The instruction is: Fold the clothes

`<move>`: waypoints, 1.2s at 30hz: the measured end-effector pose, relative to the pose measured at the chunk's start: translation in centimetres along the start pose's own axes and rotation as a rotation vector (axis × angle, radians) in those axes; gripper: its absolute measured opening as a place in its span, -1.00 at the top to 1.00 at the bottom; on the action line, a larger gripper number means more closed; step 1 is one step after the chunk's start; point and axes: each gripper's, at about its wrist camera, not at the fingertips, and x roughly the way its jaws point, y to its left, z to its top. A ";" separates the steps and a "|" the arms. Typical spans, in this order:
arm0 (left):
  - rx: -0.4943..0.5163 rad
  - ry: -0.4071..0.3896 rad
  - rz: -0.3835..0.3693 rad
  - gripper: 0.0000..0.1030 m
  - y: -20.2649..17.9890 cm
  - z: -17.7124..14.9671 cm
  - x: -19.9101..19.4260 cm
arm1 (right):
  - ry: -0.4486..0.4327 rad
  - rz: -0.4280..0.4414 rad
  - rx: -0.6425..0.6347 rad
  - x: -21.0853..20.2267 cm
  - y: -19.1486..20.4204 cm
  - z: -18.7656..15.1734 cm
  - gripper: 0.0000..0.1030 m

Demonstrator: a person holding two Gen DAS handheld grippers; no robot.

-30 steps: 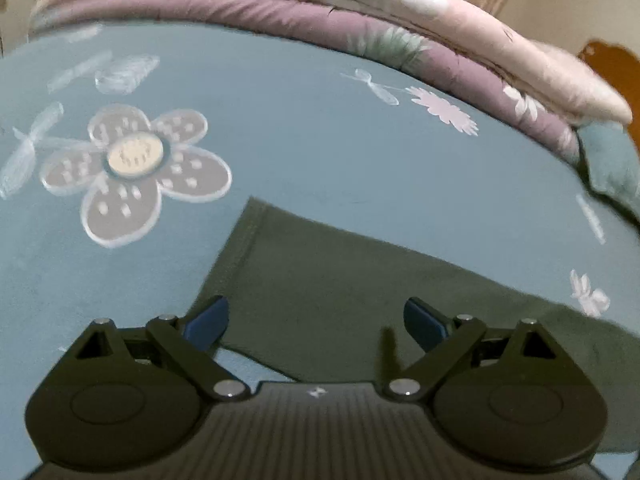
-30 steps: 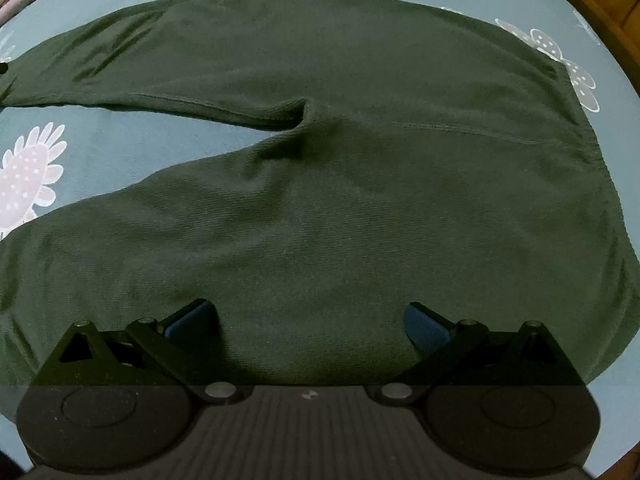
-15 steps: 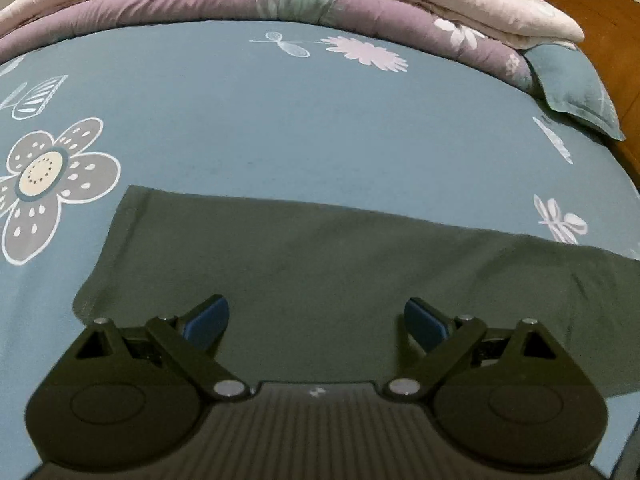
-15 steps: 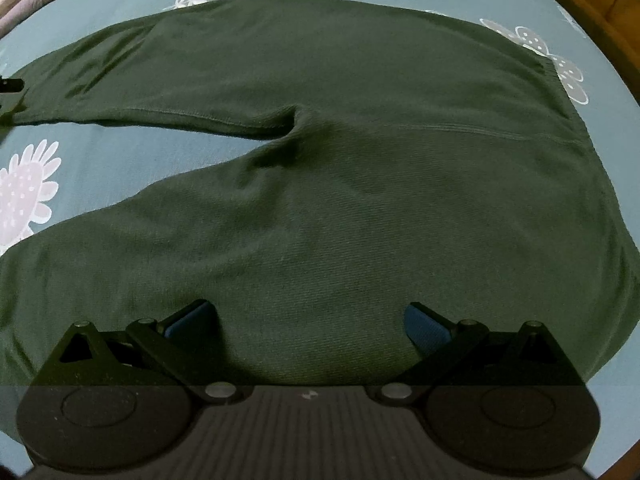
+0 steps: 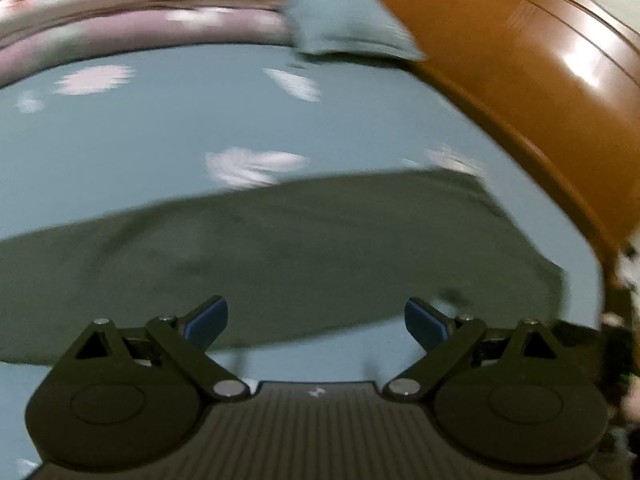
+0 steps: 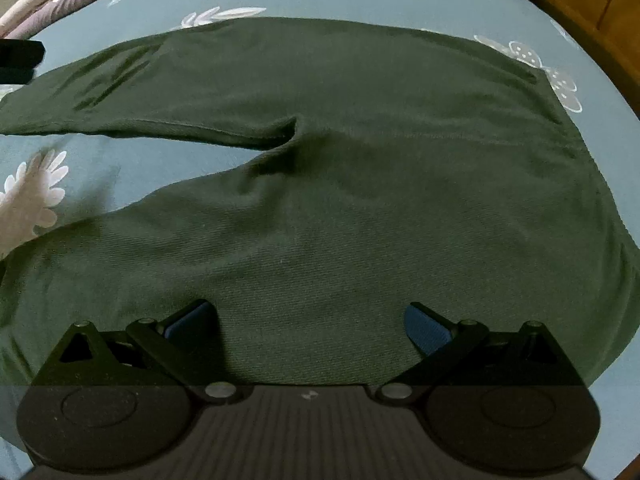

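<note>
Dark green trousers [image 6: 360, 184] lie flat on the blue flowered bedsheet [image 6: 100, 164], legs running left, waistband at the right. My right gripper [image 6: 310, 326] is open and empty, hovering over the near trouser leg close to the seat. In the blurred left wrist view the trousers [image 5: 300, 248] stretch across the middle. My left gripper [image 5: 316, 322] is open and empty, above the trousers' near edge.
A folded pink and purple quilt [image 5: 132, 12] and a blue pillow [image 5: 344, 28] lie at the far side of the bed. A brown wooden headboard [image 5: 520, 80] curves along the right. The other gripper's dark body [image 6: 18, 58] shows at the left edge.
My left gripper has swung fast to the right, from the leg cuff toward the waist end by the headboard. My right gripper has pulled back slightly. Both stay open.
</note>
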 end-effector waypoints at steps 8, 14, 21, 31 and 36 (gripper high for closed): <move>-0.081 0.087 -0.093 -0.85 -6.9 -3.6 2.8 | -0.062 0.039 -0.048 0.0 -0.9 -0.3 -1.00; -0.148 0.144 -0.082 -0.85 -7.0 -4.8 4.7 | -0.114 0.052 -0.039 -1.3 -2.0 -0.6 -1.00; -0.178 0.195 -0.022 -0.84 -7.0 -4.6 6.2 | -0.281 -0.036 0.074 -3.6 -7.2 -0.8 -1.00; -0.057 0.112 -0.272 -0.85 -14.4 6.0 11.6 | -0.317 -0.074 0.124 -0.4 -14.4 -2.1 -1.00; -0.003 0.155 -0.334 -0.85 -18.8 10.1 18.5 | -0.376 -0.043 0.168 -1.5 -16.0 -3.4 -1.00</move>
